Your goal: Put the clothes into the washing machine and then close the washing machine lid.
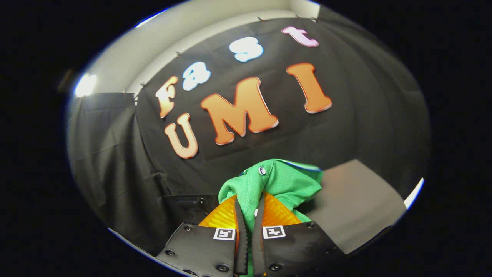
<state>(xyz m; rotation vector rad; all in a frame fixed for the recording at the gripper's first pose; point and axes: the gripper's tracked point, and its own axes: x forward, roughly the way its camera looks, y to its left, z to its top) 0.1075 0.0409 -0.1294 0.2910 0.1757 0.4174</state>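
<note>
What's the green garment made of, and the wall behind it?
Garment: looks like matte woven or knit cloth, likely cotton blend; fine weave, soft folds and a small button show. It is pinched between the gripper fingers. Wall: thin matte black fabric, judging by its drape and creases.

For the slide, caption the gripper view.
Gripper shut on a green garment, lifted before the booth's black cloth wall.

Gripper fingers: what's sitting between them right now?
In the gripper view, green garment cloth is pinched between the two fingers; the gripper is shut on it, and the rest bunches up just beyond the tips.
</note>
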